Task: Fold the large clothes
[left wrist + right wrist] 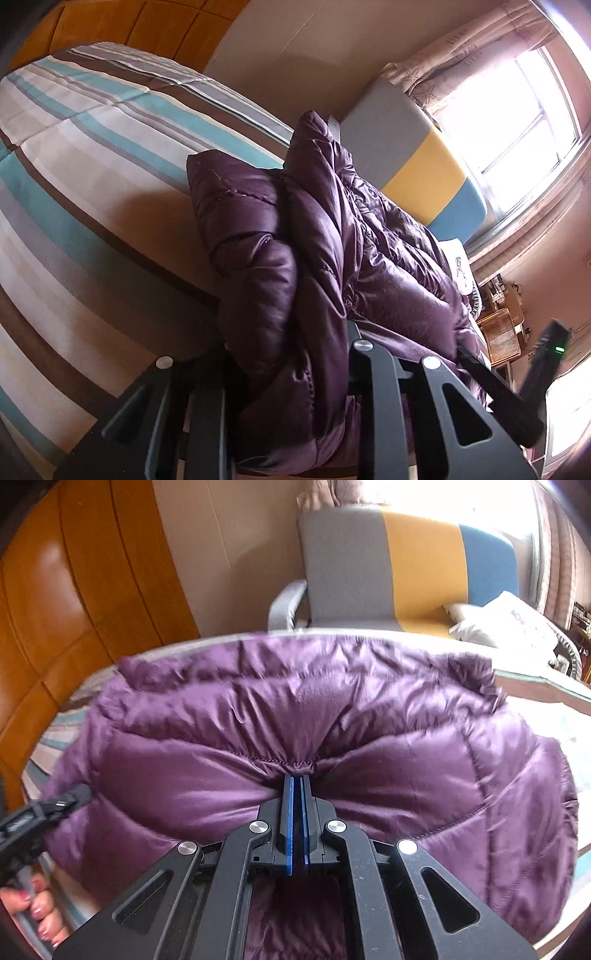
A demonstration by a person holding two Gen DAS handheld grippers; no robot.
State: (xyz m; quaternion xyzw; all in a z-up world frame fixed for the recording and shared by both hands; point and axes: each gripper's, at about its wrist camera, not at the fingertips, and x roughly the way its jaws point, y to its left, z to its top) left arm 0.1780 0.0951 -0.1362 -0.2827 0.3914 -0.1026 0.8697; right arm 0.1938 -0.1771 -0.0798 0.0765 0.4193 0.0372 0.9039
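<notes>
Nearest in the right wrist view, the right hand-held gripper (296,775) has its blue pads pressed together on a pinch of the purple down jacket (295,716), right at a quilting seam, fabric puckered round the tips. In the left wrist view the left hand-held gripper (291,354) is clamped on a thick bunched fold of the same jacket (317,236); its fingers are mostly buried in the padding, but the jaws stand narrow w/ the cloth squeezed between. The left unit also shows at the left edge of the right view, w/ a hand (35,908) on its handle below. Jacket lies on the bed (92,177), on a striped cover, near the side facing the chair (388,565). Risks, as a judgement: shell is slick & puffy, so the right's small pinch could slide off if pulled hard or if the two grips pull unevenly; trapped air may make a fold spring back open; left's bulky bundle could drag lower layers along & skew the fold. Room: plenty of free striped cover to the headboard side, so folding that way looks safe. Toward the chair the bed edge is near the jacket's far hem, w/ a pillow (506,624) beyond, so less margin there. Further off: wood headboard (74,590), curtains & a bright window (524,110).
</notes>
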